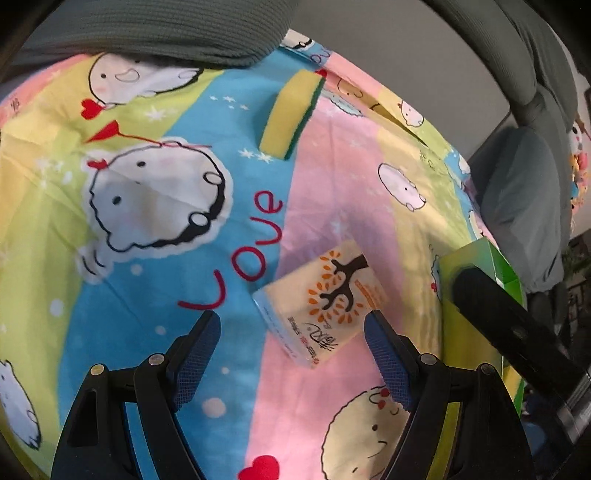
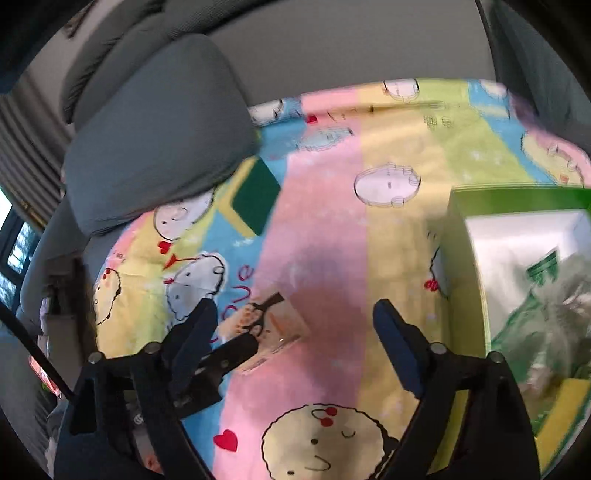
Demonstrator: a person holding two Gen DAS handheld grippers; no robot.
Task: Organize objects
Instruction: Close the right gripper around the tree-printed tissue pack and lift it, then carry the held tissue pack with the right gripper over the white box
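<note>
A cream tissue pack with a tree print lies on the colourful cartoon sheet, just ahead of my open, empty left gripper. A yellow sponge with a green back lies farther off on the sheet. A green box stands at the right. In the right wrist view my right gripper is open and empty above the sheet. The tissue pack lies to its left, with the left gripper's fingers beside it. The green box, open on top, holds a crumpled bag. The sponge shows farther back.
A grey cushion lies at the sheet's far edge, and grey sofa cushions surround the sheet. The right gripper's black finger crosses in front of the green box in the left wrist view.
</note>
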